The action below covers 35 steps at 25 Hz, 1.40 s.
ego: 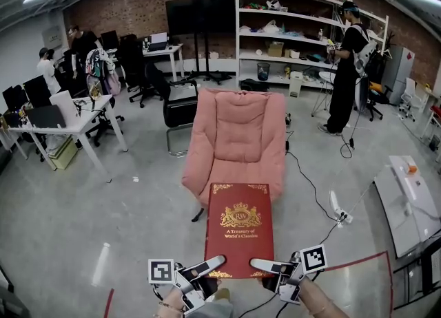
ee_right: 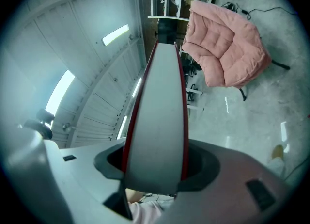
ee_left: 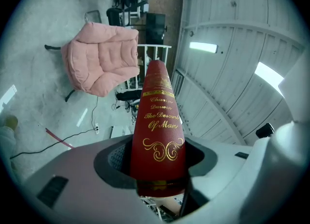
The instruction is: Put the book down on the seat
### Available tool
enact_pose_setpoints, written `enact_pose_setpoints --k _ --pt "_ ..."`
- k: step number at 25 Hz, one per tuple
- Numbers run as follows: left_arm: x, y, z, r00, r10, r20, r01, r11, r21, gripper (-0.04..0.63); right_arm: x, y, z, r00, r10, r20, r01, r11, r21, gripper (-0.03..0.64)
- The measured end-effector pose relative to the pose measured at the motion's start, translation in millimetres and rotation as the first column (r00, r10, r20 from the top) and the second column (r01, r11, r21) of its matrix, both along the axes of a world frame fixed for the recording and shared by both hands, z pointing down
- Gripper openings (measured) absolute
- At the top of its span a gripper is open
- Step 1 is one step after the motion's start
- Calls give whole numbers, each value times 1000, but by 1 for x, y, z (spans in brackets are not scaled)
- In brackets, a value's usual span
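A large red book point(ego: 239, 230) with gold print is held flat, cover up, over the grey floor just in front of a pink armchair point(ego: 238, 131). My left gripper point(ego: 210, 266) is shut on the book's near left corner and my right gripper point(ego: 265, 265) on its near right corner. In the left gripper view the red spine point(ee_left: 157, 136) stands between the jaws, with the armchair point(ee_left: 99, 58) beyond. In the right gripper view the book's white page edge point(ee_right: 160, 121) fills the jaws, and the armchair point(ee_right: 225, 48) lies ahead. The chair's seat point(ego: 238, 172) has nothing on it.
A black office chair point(ego: 178, 107) stands behind the armchair. Desks point(ego: 69, 113) with people are at the left. White shelves point(ego: 303, 27) and a standing person point(ego: 344, 69) are at the back right. A white table point(ego: 410, 199) is at the right. A cable and power strip point(ego: 337, 210) lie on the floor.
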<state>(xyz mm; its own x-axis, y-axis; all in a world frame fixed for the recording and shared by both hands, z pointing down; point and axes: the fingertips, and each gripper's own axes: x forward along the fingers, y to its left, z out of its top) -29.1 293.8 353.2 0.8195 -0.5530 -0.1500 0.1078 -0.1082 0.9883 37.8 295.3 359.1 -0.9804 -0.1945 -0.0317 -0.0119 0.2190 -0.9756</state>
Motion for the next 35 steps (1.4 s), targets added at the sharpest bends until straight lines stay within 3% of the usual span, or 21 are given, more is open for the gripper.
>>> enact_pose_setpoints --k 14,27,35 --pt "-25 -97 13 999 39 -7 -40 999 -17 249 -24 -94 10 999 24 -35 -24 1000 -10 259" --pt "-26 -142 30 997 71 -21 -72 996 -45 249 -25 -135 24 996 71 -46 -74 996 -50 259" --pt "-27 -184 52 999 50 3 -50 995 -92 249 -25 -179 45 998 59 -34 -61 995 -78 259"
